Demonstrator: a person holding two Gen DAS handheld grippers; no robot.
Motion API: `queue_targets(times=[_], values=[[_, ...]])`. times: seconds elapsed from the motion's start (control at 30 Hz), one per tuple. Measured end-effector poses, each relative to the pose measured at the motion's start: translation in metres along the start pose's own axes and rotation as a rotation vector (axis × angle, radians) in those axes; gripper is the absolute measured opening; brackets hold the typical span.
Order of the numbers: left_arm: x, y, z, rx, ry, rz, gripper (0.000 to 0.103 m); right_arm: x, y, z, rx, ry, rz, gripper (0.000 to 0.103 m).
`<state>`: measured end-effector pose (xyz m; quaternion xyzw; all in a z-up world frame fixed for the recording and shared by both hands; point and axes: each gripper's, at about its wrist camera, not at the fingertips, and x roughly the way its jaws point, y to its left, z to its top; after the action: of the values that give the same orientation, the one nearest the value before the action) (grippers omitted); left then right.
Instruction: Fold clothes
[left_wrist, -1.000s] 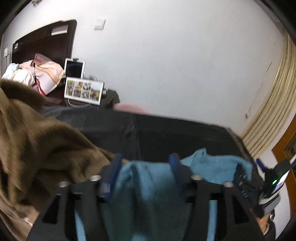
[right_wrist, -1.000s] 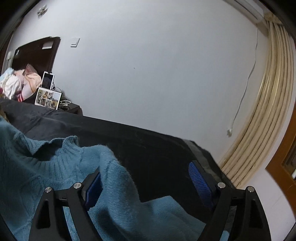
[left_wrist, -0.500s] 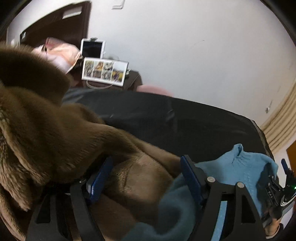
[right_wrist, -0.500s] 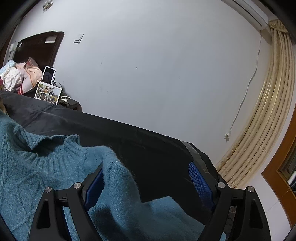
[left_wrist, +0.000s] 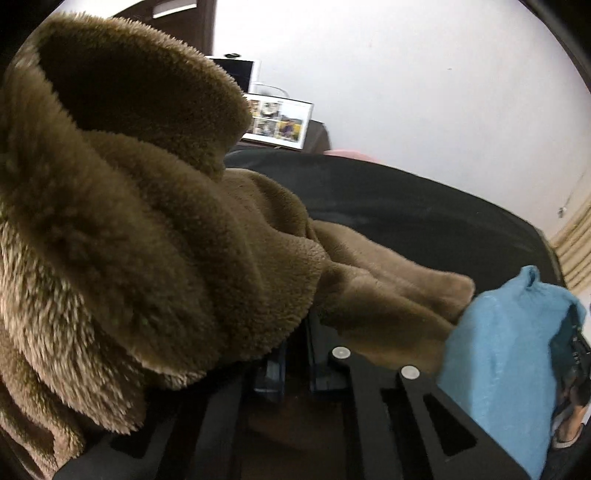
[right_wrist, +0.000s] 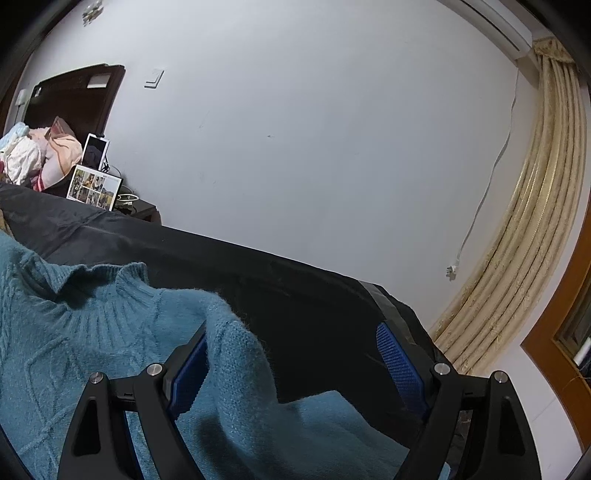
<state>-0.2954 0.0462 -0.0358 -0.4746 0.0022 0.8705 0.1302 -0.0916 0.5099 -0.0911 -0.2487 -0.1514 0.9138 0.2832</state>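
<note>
A brown fleece garment (left_wrist: 147, 221) is heaped over the left half of the left wrist view and drapes over my left gripper (left_wrist: 293, 354). Its jaws are closing to a narrow gap with fleece caught at the hidden fingertips. A blue knitted sweater (left_wrist: 498, 350) lies to the right on the black bed cover (left_wrist: 406, 206). In the right wrist view the sweater (right_wrist: 74, 332) spreads out collar up. My right gripper (right_wrist: 295, 354) stands wide open over it. A raised fold of sweater rests against the left pad only.
A photo collage frame (right_wrist: 94, 188) and a tablet (right_wrist: 96, 153) stand on a dark nightstand beyond the bed. Pillows and clothes (right_wrist: 37, 155) are piled by the headboard. Beige curtains (right_wrist: 517, 258) and a wooden door frame (right_wrist: 554, 332) are on the right.
My left gripper swung left and tipped down, off the blue sweater and onto the brown fleece, and its jaws went from wide to nearly together. The right gripper stayed still and open.
</note>
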Motion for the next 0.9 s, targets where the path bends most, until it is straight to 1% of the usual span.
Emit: queue_targets(times=[0.07, 0.3, 0.47, 0.6, 0.73, 0.9], values=[[-0.001, 0.004, -0.003, 0.006, -0.007, 0.052, 0.011, -0.001, 0.000, 0.000, 0.001, -0.004, -0.001, 0.088], [-0.013, 0.030, -0.022, -0.010, -0.027, 0.146, 0.010, 0.000, 0.001, 0.000, -0.005, -0.007, -0.003, 0.088], [-0.027, 0.074, -0.037, -0.088, -0.032, 0.218, 0.010, -0.001, 0.001, -0.001, -0.008, -0.007, -0.003, 0.088], [-0.041, 0.104, -0.053, -0.128, -0.036, 0.270, 0.010, -0.001, 0.003, 0.000, -0.016, -0.008, -0.007, 0.088], [-0.053, 0.121, -0.067, -0.159, -0.034, 0.311, 0.010, -0.002, 0.005, 0.000, -0.024, -0.011, -0.011, 0.088], [-0.058, 0.147, -0.084, -0.203, -0.036, 0.366, 0.010, -0.003, 0.005, 0.000, -0.020, -0.014, -0.013, 0.088]])
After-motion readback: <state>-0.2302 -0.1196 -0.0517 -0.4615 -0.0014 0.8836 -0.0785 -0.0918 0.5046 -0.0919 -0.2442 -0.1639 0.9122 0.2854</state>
